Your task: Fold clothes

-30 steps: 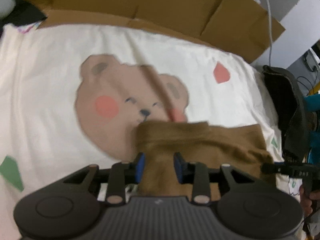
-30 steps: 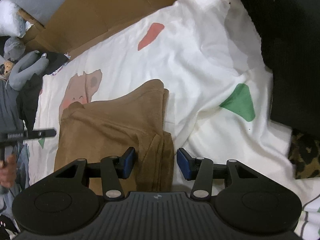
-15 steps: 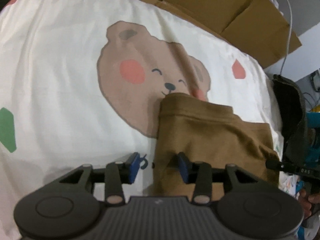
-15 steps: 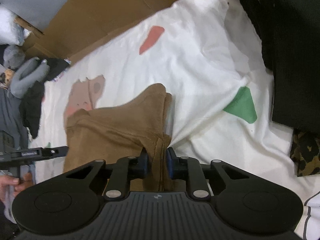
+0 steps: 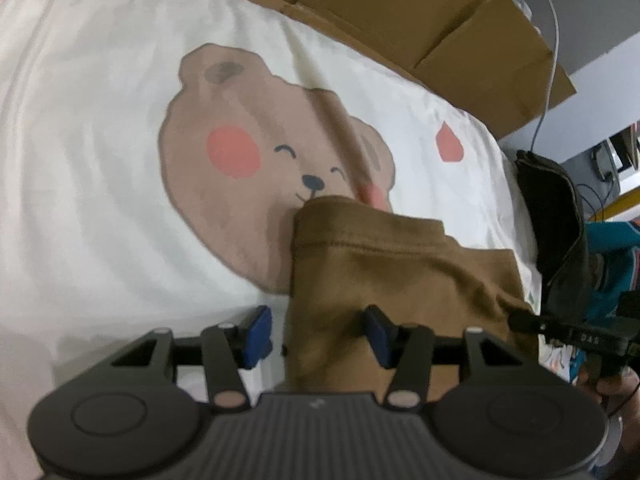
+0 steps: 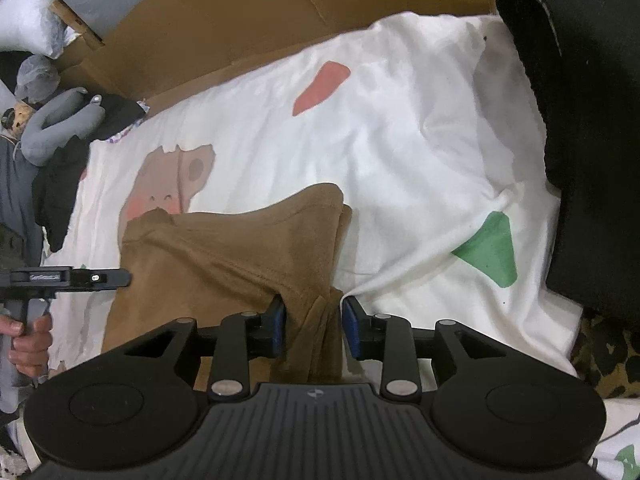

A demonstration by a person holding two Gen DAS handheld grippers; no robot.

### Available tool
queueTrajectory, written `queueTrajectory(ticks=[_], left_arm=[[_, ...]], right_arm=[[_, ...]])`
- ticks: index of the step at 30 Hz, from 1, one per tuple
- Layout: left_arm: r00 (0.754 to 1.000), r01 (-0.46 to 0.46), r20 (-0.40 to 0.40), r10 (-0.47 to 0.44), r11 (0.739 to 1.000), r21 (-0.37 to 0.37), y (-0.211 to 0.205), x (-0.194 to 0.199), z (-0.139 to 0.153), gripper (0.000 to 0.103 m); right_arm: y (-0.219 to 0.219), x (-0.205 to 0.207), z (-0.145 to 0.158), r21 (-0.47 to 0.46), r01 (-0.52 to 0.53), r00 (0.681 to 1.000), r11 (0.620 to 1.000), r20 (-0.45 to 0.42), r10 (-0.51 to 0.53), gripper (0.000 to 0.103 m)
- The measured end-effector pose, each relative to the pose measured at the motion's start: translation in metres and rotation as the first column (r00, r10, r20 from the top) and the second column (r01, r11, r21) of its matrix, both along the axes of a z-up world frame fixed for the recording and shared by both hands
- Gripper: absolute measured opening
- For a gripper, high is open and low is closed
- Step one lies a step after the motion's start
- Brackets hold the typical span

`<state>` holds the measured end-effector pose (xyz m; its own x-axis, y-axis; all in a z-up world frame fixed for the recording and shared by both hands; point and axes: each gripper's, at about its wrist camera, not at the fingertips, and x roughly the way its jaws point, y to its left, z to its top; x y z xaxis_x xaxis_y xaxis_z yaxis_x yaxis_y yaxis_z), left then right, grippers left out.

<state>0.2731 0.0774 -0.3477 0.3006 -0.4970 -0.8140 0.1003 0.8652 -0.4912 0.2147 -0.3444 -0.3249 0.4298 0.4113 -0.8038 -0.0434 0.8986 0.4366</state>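
Observation:
A folded brown garment point(image 5: 384, 276) lies on a white sheet printed with a bear point(image 5: 256, 160). My left gripper point(image 5: 318, 334) is open, its jaws wide apart over the garment's left edge; the right pad rests on the cloth. In the right wrist view the same brown garment point(image 6: 224, 264) lies bunched, and my right gripper point(image 6: 314, 324) has its jaws partly apart around a bunched fold of its right edge. Whether the pads still press the fold is unclear. The left gripper's handle point(image 6: 64, 278) shows at the far left.
Brown cardboard point(image 5: 400, 8) lines the back of the bed. A dark garment pile point(image 6: 588, 120) lies on the right, with camouflage cloth point(image 6: 604, 356) below it. A grey plush toy point(image 6: 52, 124) and dark clothes sit at the back left. The sheet point(image 6: 400, 140) is wrinkled.
My right gripper closed on the garment's right fold half a second ago and has now opened partly. My left gripper has widened and shifted slightly left along the garment edge.

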Motion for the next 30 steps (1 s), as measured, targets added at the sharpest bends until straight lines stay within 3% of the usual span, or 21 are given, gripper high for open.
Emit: queueTrajectory(ticks=[8, 18, 21, 22, 23, 30], left_arm=[[0.999, 0.032, -0.004, -0.032, 1.000, -0.002, -0.006, 0.002, 0.001, 0.054], [0.999, 0.034, -0.011, -0.034, 0.999, -0.017, 0.000, -0.009, -0.001, 0.051], [0.999, 0.030, -0.012, -0.030, 0.999, -0.018, 0.000, -0.008, -0.002, 0.051], [0.999, 0.030, -0.012, -0.030, 0.999, -0.018, 0.000, -0.008, -0.002, 0.051], [0.999, 0.030, -0.012, -0.031, 0.999, -0.017, -0.001, -0.008, -0.002, 0.051], [0.999, 0.035, -0.012, -0.036, 0.999, -0.017, 0.000, -0.007, -0.003, 0.051]], right_arm=[[0.006, -0.018, 0.008, 0.022, -0.010, 0.999, 1.000, -0.036, 0.011, 0.033], [0.008, -0.009, 0.006, -0.021, -0.025, 0.999, 0.999, 0.048, 0.026, 0.035], [0.009, -0.002, -0.001, -0.025, -0.028, 0.998, 0.999, 0.050, 0.030, 0.040], [0.009, 0.000, -0.003, -0.028, -0.029, 0.998, 0.999, 0.048, 0.031, 0.049], [0.009, 0.001, -0.006, -0.032, -0.027, 0.999, 0.999, 0.045, 0.028, 0.051], [0.003, 0.001, -0.018, -0.014, -0.002, 1.000, 1.000, 0.028, 0.002, 0.055]])
